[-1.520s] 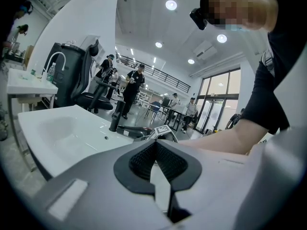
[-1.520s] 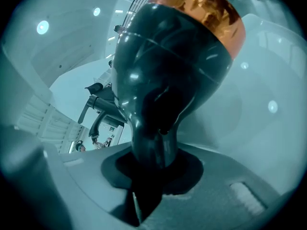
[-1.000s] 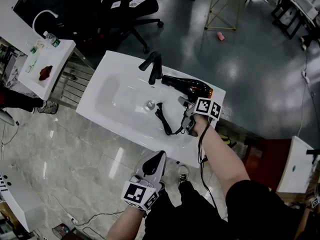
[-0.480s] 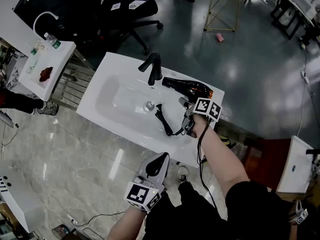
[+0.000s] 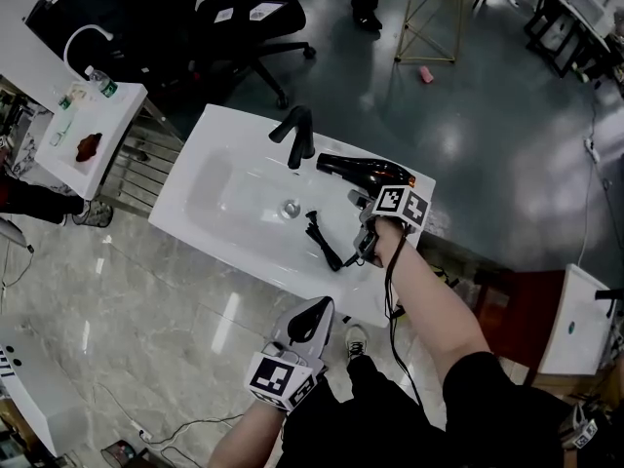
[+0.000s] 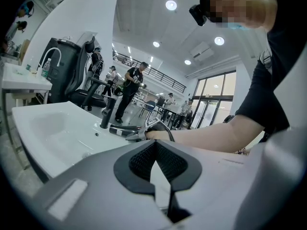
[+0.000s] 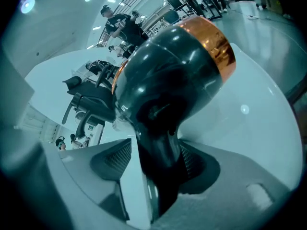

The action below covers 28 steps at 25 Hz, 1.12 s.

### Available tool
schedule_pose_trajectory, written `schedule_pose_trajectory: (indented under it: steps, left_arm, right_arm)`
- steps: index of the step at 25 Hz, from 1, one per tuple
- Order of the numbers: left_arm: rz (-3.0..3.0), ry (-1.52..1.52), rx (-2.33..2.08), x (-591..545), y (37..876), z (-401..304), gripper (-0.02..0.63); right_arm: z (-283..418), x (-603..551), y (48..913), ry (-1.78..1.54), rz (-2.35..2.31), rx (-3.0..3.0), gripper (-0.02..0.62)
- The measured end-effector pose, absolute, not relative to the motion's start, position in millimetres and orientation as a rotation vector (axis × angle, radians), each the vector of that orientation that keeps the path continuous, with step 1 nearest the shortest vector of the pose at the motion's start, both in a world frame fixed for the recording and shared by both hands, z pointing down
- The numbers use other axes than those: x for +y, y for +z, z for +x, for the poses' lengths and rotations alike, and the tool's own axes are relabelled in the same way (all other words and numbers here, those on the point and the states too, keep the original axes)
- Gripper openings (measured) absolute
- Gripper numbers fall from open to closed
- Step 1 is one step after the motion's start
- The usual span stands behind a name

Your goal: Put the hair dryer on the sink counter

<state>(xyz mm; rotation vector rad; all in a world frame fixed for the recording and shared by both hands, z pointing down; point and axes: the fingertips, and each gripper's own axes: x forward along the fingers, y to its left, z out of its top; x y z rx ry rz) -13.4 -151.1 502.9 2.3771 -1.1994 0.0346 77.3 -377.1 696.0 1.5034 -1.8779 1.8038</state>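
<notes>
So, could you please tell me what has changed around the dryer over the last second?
The jaws of the right gripper have just been opening, letting go of the handle of the dryer, which is between them with a gap at one pad. Unchanged: the dryer lies on the counter beside the faucet, its cord trailing into the basin, and the left gripper is shut and empty.

Black hair dryer [image 5: 366,171], copper band; white sink counter [image 5: 219,130].
</notes>
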Motion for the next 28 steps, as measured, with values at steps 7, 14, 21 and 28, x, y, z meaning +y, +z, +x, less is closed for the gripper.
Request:
schedule_pose_trajectory:
  steps: [7,14,21,28]
  left_arm:
    - [2.391,0.021,-1.184,-149,500,-18,0.003]
    - [2.400,-0.009,-1.173,-145,502,-25,0.003]
    - [2.407,-0.008,-1.158,-144,497,-30,0.003]
    - [2.417,-0.009,-1.151,-142,500,-31,0.003]
  right_arm:
    - [87,-378,687,1.782,1.573,-1.807,0.308]
    - [95,-378,687,1.664,1.599,-1.754,0.318]
    - [106,-374,684,1.593,1.619,-1.760,0.319]
    - [106,-373,682,1.583,1.597,-1.815,0.319]
